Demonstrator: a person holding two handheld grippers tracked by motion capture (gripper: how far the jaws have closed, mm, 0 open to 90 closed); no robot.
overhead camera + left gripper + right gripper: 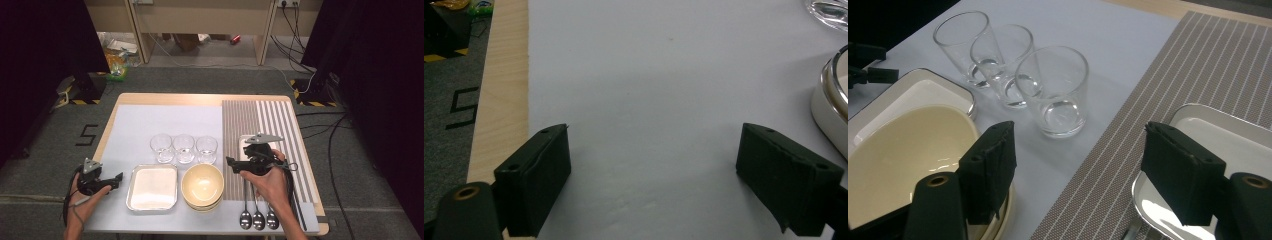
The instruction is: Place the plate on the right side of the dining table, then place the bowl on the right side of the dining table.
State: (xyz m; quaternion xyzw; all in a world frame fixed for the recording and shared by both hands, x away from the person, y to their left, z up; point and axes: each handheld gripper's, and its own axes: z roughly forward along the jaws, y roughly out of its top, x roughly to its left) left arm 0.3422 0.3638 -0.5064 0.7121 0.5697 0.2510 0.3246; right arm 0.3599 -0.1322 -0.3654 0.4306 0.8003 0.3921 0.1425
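Pale blue-grey cover (150, 125) over a wooden table (200, 98), striped brown placemat (260, 122) on the right part. Nothing held in either tool.

My right gripper (231, 162) hangs above the placemat's left edge, jaws wide apart, nothing between them. In the right gripper view (1078, 175) it looks over the seam between mat and cover. Nearest to it: the cream bowl (202, 186), apparently a stack, just left of the tool on the cover, and a small white tray (1233, 140) with a metal rim on the mat, partly under my hand. In that view the left jaw overlaps the bowl's rim, the right jaw overlaps the tray; can't tell whether either touches.

Three clear glasses (184, 148) stand upright in a tight row behind the bowl, all empty. A second white tray (152, 187) lies left of the bowl, just beside it. Three spoons (257, 219) lie on the mat near the front edge, bowls toward me.

My left gripper (119, 176) sits low at the front left, near that second tray but apart from it. The left gripper view (654, 180) shows its jaws spread wide over bare cover.

Room: grey carpet (210, 80) around the table, black curtains on both sides, cables trailing on the right, a wooden desk (200, 20) at the back.
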